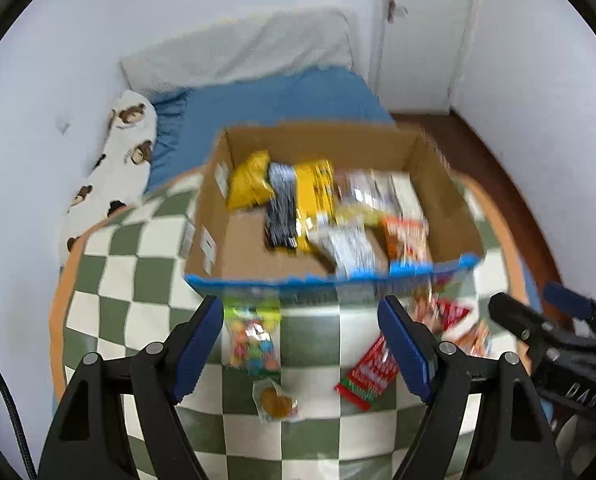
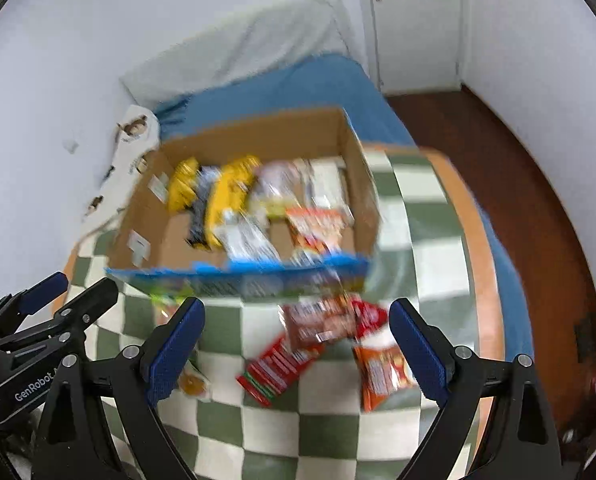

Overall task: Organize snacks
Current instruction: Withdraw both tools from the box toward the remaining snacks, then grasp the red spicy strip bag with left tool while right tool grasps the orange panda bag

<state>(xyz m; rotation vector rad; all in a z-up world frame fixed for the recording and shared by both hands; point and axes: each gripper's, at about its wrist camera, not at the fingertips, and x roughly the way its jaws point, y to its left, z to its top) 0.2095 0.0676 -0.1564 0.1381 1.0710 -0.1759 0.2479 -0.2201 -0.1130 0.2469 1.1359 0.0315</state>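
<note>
While both views are smeared by blur, the layout reads clearly enough.

Left gripper (image 1: 300, 346): jaws spread, nothing between the blue pads; it hangs over the checkered cloth (image 1: 137, 276).
Right gripper (image 2: 298, 354): jaws spread wide, nothing pinched; it sits beside the left one, each showing at the edge of the other's view.
Wrapped cookie (image 1: 275, 402): nearest item, flat on the cloth, just below the left gripper's gap.
Red flat pack (image 1: 368, 376): on the cloth, against the inner side of the left gripper's right finger; in the right wrist view it lies inside the gap, toward the left.
Candy bag (image 1: 251, 338): clear, bright coloured pieces, beside the left gripper's left finger, near the box front.
Orange packet (image 2: 382, 374): on the cloth, close to the right gripper's right finger.
Loose red-brown packets (image 2: 330, 320): heaped between the right gripper and the box.
Cardboard box (image 1: 213, 208): open, blue-edged front wall, beyond both grippers; holds yellow bags (image 1: 249, 180) and mixed packets, too blurred to name.
Bed (image 1: 281, 96): blue sheet, behind the box.
</note>
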